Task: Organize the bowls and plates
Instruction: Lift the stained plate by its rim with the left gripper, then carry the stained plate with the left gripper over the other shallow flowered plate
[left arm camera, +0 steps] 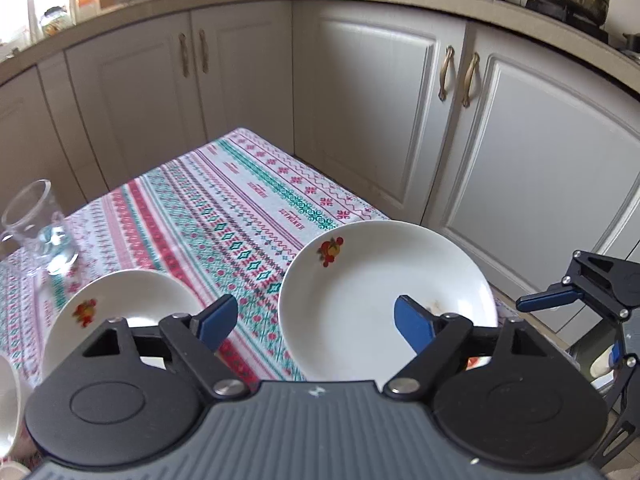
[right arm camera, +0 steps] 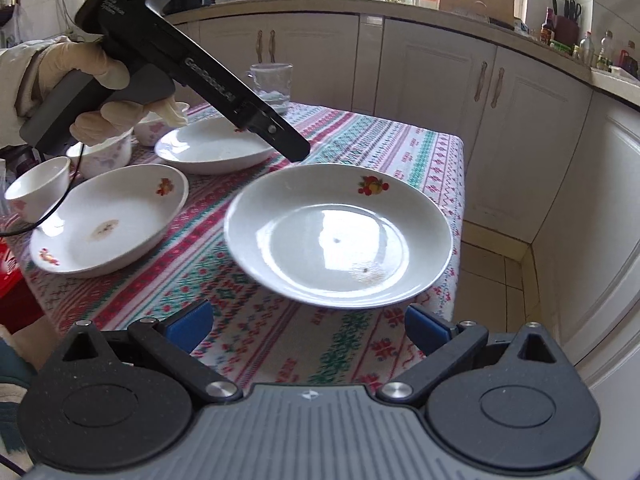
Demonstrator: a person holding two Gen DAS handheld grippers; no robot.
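Nearest the right wrist camera, the right gripper [right arm camera: 306, 326] hangs released, its blue pads spread wide and holding nothing, just short of a white plate [right arm camera: 338, 236] with a fruit motif. That plate sits near the tabletop's [right arm camera: 420, 148] right edge, on a striped red, green and white cloth. To its left lies a second plate [right arm camera: 110, 220] with a brown stain at its centre, and behind that a third plate [right arm camera: 214, 148]. Three small bowls stand at the far left: one bowl [right arm camera: 38, 188] nearest, a flowered bowl [right arm camera: 102, 156] behind it, and another bowl [right arm camera: 150, 128] partly hidden by a gloved hand [right arm camera: 100, 92]. That hand holds the left gripper [left arm camera: 316, 322], which is also released, its pads apart over the first plate's near rim and gripping nothing. A glass jug [right arm camera: 272, 82] stands at the back of the tabletop. White cabinets [right arm camera: 520, 120] surround the tabletop
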